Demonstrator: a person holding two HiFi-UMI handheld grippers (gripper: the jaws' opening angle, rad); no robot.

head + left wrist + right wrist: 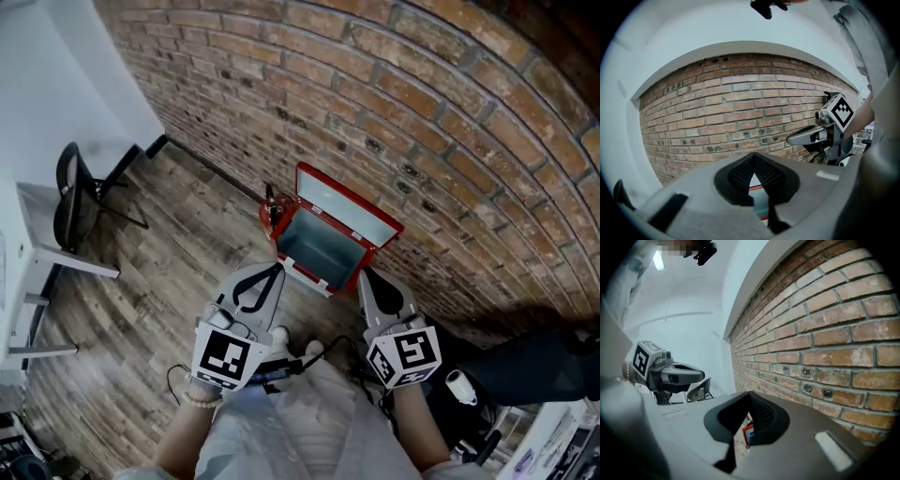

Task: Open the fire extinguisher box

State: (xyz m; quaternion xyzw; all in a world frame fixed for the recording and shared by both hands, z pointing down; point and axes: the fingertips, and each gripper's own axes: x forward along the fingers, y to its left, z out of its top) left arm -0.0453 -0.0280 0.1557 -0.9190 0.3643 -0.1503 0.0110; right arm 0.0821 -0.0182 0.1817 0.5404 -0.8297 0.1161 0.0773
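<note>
1. The left gripper point(272, 273), a grey two-jaw tong carrying a marker cube, has its black ribbed pads brought together at the tips with nothing between them. The right gripper point(368, 278) is closed and empty in the same way.
2. Both are held low and close to the person's body, tips aimed at the box but apart from it. I take this for a resting stance, since neither tong touches anything and the lid seems to need no support.
3. The red metal fire extinguisher box point(323, 246) stands on the wood-plank floor point(178, 272) just ahead of the tips, with its back against the red brick wall point(431, 141).
4. Its hinged lid point(349, 208) is swung up and leans back toward the wall, which is probably why it holds open unaided. The opening looks done.
5. The inside is a pale grey-blue and appears empty.
6. A small red-and-black object point(271, 212) sits just beside the box's left side; it is too small to identify.
7. A black chair point(70, 192) stands well apart, to the left.
</note>
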